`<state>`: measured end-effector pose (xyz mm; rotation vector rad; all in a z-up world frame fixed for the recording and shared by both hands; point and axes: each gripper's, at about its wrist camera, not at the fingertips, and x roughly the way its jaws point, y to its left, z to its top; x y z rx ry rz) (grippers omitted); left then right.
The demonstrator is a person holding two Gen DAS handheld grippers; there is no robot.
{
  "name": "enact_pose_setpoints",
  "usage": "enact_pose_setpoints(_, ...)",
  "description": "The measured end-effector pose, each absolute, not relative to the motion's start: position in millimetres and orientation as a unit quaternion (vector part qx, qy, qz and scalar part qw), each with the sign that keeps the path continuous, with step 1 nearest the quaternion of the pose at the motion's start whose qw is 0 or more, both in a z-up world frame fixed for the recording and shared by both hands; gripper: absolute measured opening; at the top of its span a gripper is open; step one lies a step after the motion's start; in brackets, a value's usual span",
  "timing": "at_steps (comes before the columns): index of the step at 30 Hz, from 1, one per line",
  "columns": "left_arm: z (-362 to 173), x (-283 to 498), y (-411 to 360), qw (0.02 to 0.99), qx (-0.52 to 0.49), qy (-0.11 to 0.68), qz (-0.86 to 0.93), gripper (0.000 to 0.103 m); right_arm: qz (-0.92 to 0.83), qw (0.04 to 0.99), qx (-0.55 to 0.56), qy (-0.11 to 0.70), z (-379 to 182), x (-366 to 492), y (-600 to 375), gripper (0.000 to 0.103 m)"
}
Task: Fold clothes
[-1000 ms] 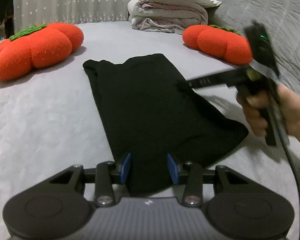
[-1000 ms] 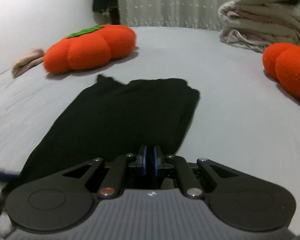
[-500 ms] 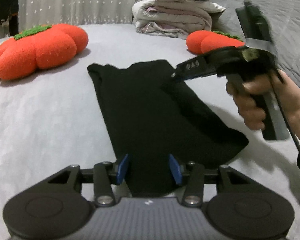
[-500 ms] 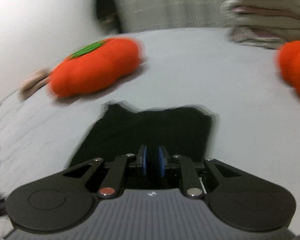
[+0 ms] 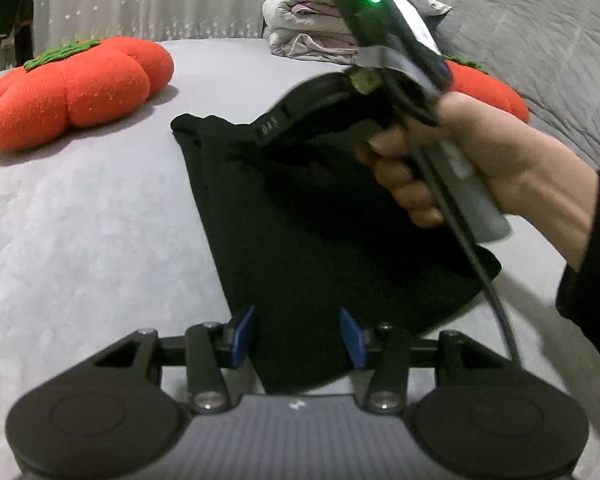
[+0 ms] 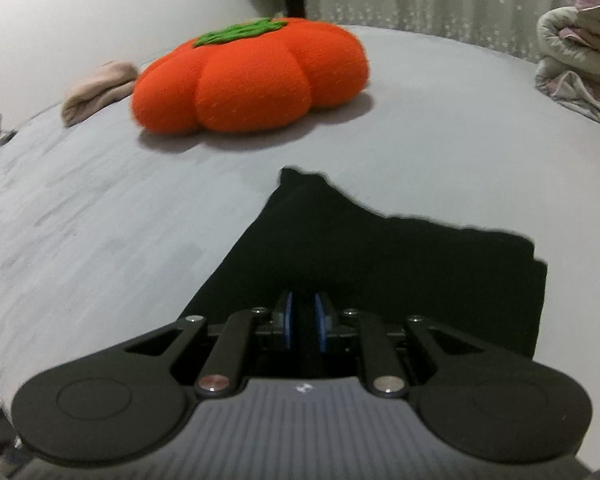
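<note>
Lying flat on the gray bed (image 5: 80,240), black cloth (image 5: 320,240) already folded into a long strip, one more fold likely left. Left gripper (image 5: 298,334) wide apart at the near end, squeezing nothing. Right gripper (image 6: 303,322) over the cloth, closing, almost together, no clear pinch.

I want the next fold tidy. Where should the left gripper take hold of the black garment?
Judging by its pose, grip the black garment at its narrow near end, coming low from the near side. It lies flat, and that end already sits between the left gripper's open jaws.
</note>
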<state>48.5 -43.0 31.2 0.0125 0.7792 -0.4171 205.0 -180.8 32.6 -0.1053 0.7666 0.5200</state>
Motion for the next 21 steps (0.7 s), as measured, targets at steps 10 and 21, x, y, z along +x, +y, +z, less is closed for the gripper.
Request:
enact_pose_setpoints(10, 31, 50, -40, 0.902, 0.002, 0.380, -0.206, 0.049, 0.166, 0.930, 0.052, 0.323, 53, 206, -232, 0.021)
enact_pose_setpoints(21, 30, 50, -42, 0.902, 0.002, 0.380, -0.204, 0.049, 0.223, 0.906, 0.030, 0.357, 30, 97, -246, 0.020)
